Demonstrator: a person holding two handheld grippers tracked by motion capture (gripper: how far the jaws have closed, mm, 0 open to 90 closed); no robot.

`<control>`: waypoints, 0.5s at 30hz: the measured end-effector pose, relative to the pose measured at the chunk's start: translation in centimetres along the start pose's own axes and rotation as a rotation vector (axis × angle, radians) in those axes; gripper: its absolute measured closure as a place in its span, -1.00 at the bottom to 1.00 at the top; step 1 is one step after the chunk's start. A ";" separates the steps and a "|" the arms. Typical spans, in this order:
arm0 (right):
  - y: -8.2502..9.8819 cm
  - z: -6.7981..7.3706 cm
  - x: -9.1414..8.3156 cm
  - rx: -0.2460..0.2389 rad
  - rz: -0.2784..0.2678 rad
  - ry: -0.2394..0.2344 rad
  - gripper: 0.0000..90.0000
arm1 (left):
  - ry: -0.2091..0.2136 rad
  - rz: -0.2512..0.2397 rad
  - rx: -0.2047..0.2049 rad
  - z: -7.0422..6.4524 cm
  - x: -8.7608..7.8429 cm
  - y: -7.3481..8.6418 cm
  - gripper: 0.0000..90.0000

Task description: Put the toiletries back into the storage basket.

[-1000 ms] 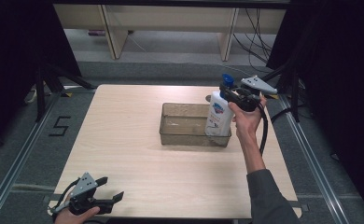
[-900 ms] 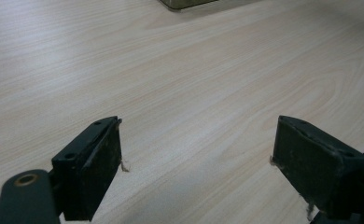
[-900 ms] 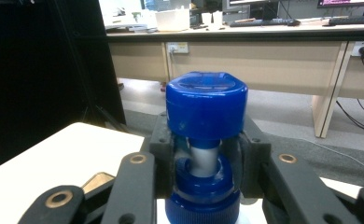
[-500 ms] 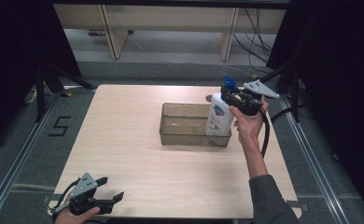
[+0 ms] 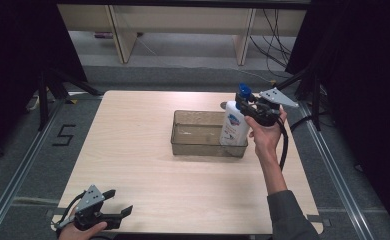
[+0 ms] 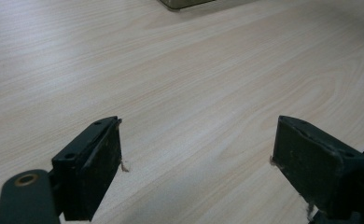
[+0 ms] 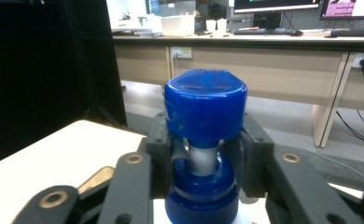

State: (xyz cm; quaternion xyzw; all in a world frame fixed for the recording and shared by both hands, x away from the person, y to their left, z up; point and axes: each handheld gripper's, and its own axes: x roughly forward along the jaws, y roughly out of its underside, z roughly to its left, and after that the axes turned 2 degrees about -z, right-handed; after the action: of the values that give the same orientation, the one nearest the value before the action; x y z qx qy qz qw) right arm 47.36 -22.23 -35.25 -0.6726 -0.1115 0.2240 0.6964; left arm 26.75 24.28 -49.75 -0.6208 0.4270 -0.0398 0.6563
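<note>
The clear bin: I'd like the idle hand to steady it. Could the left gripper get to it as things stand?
Probably yes. The left gripper sits open at the table's near corner, with bare wood between it and the clear bin; the bottle stands at the bin's far end.

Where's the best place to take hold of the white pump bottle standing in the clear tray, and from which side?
Grip the narrow neck under the blue pump cap of the white pump bottle, coming in level from the tray's right. The bottle stands upright, and the wide cap should keep the jaws from slipping off upward. The right hand-held gripper sits there.
</note>
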 end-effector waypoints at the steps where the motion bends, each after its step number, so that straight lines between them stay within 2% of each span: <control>1: 0.0 0.0 0.0 0.019 0.006 -0.010 0.35 | 0.000 0.000 -0.002 0.0 0.0 0.0 -0.67; 3: 0.1 0.2 -0.1 0.019 0.005 -0.027 0.35 | 0.000 -0.002 -0.004 0.0 0.0 0.0 -0.67; 7: 0.1 0.4 -0.4 0.034 0.014 -0.016 0.35 | 0.002 0.000 -0.002 0.0 0.0 0.0 -0.67; 10: 0.2 0.3 -0.4 0.027 0.010 -0.028 0.33 | 0.000 -0.001 -0.001 0.0 0.0 0.0 -0.67; 12: 0.2 0.3 -0.5 0.009 0.004 -0.014 0.29 | 0.000 0.000 -0.002 0.0 0.0 0.0 -0.67; 13: 0.2 0.4 -0.6 0.027 0.009 -0.016 0.28 | 0.001 -0.001 -0.004 0.0 0.1 0.0 -0.67; 15: 0.3 0.4 -0.7 0.017 0.015 -0.012 0.24 | 0.001 -0.001 -0.003 -0.1 0.0 0.0 -0.67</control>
State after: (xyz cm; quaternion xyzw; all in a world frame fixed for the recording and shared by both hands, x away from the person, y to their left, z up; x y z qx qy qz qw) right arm 46.49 -22.24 -35.44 -0.6662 -0.1087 0.2340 0.6997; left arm 26.74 24.21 -49.77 -0.6219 0.4270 -0.0399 0.6553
